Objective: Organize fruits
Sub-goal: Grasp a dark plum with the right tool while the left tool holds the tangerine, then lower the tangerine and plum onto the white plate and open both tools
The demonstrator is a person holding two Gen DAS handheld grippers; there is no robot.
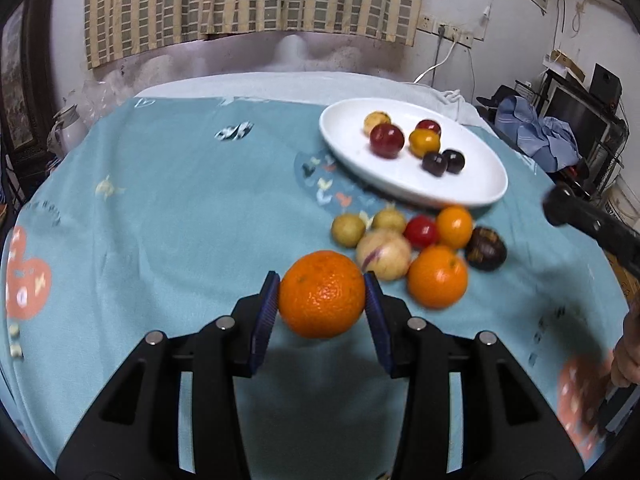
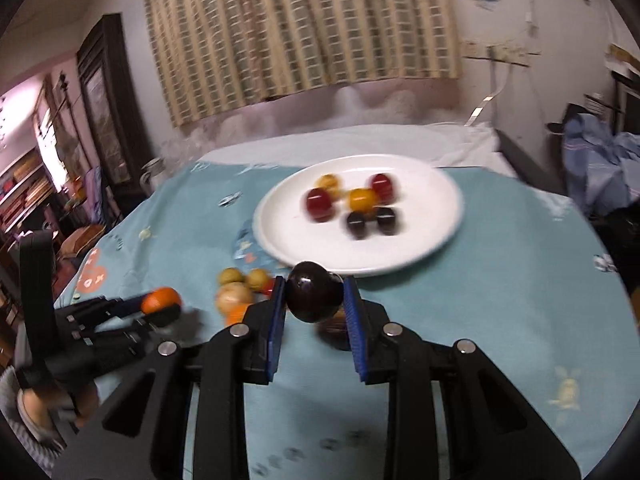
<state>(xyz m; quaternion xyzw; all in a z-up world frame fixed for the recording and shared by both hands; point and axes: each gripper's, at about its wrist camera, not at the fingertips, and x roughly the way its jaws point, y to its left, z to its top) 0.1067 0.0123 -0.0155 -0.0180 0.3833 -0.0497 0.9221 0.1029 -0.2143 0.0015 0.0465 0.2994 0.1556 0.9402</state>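
Observation:
My left gripper (image 1: 322, 300) is shut on a large orange (image 1: 322, 294) and holds it above the teal tablecloth. It also shows in the right wrist view (image 2: 160, 300) at the left. My right gripper (image 2: 314, 300) is shut on a dark purple fruit (image 2: 312, 296), just in front of the white plate (image 2: 432, 184). The plate (image 1: 472, 184) holds several small fruits: red, yellow, dark. A pile of loose fruits (image 1: 416, 248) lies on the cloth in front of the plate, among them a smaller orange (image 1: 438, 276) and a dark mangosteen (image 1: 486, 248).
The round table is covered by a teal cloth (image 1: 180, 220) with cartoon prints. A kettle (image 1: 66, 128) stands past the table's left edge. A curtain and wall lie behind; clothes and furniture crowd the right side (image 1: 536, 128).

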